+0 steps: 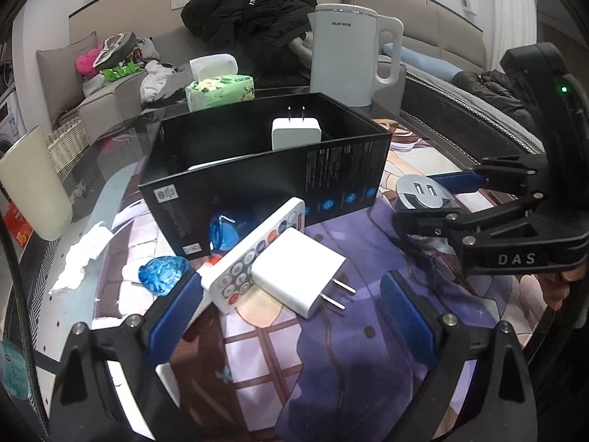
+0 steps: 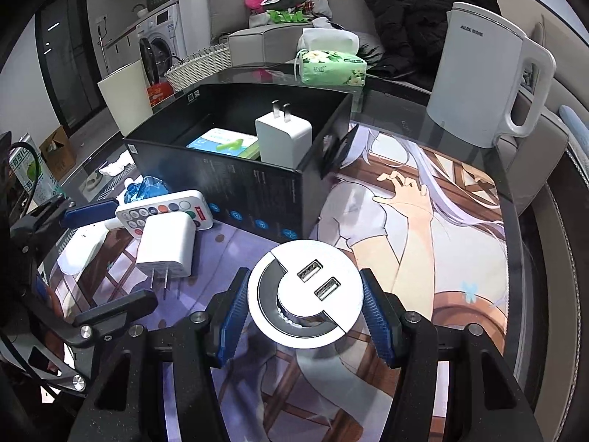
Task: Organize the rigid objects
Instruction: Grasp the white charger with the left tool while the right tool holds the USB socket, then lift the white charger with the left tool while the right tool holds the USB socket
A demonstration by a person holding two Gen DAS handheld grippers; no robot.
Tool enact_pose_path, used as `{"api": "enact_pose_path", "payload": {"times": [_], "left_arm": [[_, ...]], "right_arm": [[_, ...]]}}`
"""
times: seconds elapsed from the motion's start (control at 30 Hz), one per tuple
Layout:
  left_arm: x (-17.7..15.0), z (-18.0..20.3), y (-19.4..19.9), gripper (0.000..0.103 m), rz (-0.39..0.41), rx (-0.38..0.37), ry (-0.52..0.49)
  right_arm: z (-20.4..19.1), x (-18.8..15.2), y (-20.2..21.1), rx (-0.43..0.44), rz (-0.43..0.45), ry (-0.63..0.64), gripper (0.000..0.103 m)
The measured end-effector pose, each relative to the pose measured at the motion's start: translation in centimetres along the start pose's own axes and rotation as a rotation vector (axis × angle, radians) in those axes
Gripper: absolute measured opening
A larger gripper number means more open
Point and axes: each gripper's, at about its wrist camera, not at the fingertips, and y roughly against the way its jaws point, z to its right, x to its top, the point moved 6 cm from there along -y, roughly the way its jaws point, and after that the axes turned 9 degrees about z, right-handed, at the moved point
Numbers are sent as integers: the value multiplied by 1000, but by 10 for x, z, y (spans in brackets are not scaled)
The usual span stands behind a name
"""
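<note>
A black open box [image 1: 265, 173] stands on the printed mat, holding an upright white charger [image 1: 296, 133] and a green-white pack [image 2: 222, 143]. In front of it lie a white remote [image 1: 254, 258], a second white charger [image 1: 299, 272] and a blue crinkled object [image 1: 163, 272]. My left gripper [image 1: 291, 316] is open, its fingers either side of the remote and charger. My right gripper [image 2: 305, 311] is shut on a round silver USB hub [image 2: 305, 294], also in the left wrist view [image 1: 423, 191], to the right of the box.
A white kettle [image 2: 486, 73] stands at the back right of the glass table. A green tissue pack [image 2: 333, 66] lies behind the box. A cream bin [image 1: 33, 188] and crumpled paper [image 1: 84, 258] are at the left. A sofa with clothes lies beyond.
</note>
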Motion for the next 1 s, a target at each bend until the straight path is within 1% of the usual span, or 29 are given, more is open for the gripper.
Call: {"api": "enact_pose_path", "payload": {"times": [0.2,0.33,0.4,0.53,0.57,0.6,0.73,0.83,1.0], "left_arm": [[8,5,-15,97,-21,0,-2],[9,10,-20,96,-30,10,-32],[9,11,-20,89,-28,13,-41],[7,11,-21,80,-31,43,-55],[7,12,-21,73,-31,42,-58],[6,12,-21,70,-37,28,-53],[4,11,-18,66,-31,1,-38],[4,13,-15,61,-23,-14,-42],[4,13,-12,60,-13,-16,-40]], "right_arm": [[-2,0,0,1,-2,11,58],[-2,1,-1,-2,-4,15,58],[-2,1,-1,-2,-3,16,58],[-4,2,-1,0,-2,21,58],[-4,1,-1,1,-2,21,58],[-4,1,-1,0,-3,22,58],[-3,0,-1,-2,-5,21,58],[-4,-1,-1,-1,-6,24,58],[-5,-2,-4,1,-11,31,58]]}}
